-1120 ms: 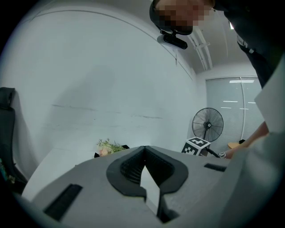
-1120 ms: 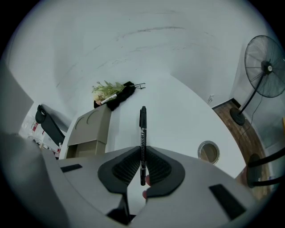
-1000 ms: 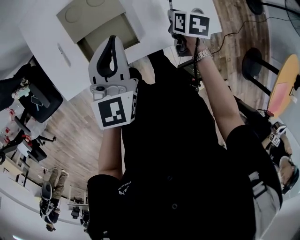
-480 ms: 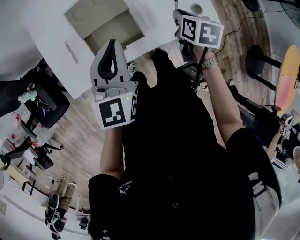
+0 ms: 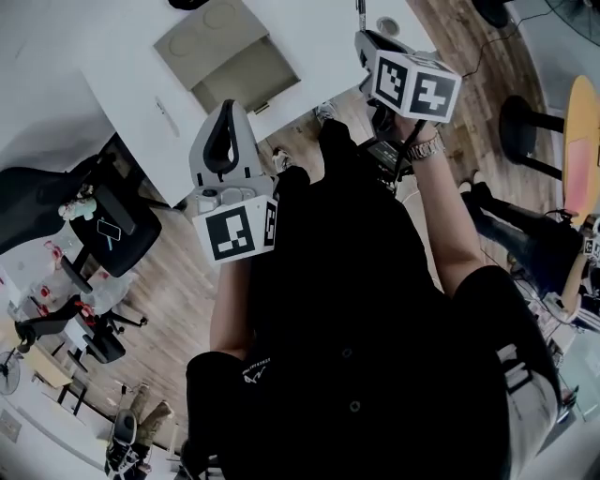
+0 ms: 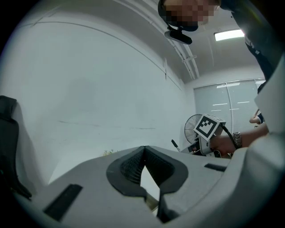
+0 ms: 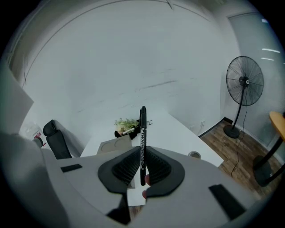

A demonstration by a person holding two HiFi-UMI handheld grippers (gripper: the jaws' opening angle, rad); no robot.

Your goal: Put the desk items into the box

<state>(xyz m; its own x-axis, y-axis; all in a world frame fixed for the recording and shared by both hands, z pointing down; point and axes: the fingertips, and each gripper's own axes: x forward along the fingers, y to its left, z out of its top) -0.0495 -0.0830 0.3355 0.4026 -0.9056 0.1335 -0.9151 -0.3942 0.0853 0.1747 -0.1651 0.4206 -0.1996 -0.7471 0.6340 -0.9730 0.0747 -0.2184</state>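
My right gripper (image 7: 142, 155) is shut on a black marker pen (image 7: 143, 129), which stands upright between the pads. In the head view this gripper (image 5: 367, 45) is raised at the top right over the white desk's edge, with the pen (image 5: 359, 13) sticking out beyond it. The open cardboard box (image 5: 228, 58) lies on the white desk (image 5: 122, 84); in the right gripper view the box (image 7: 114, 145) is just beyond the jaws. My left gripper (image 5: 227, 105) is held up in front of the black-clad body, short of the desk edge. Its jaws (image 6: 143, 150) are shut on nothing.
A dark bundle with green leaves (image 7: 125, 125) lies behind the box. A round cable hole (image 7: 194, 155) is near the desk's corner. Office chairs (image 5: 108, 220) stand left of the desk, a standing fan (image 7: 244, 84) and a round table (image 5: 583, 131) to the right.
The right gripper with the pen has drifted right and slightly down in the head view. The desk and box have shifted right. Both grips are unchanged.
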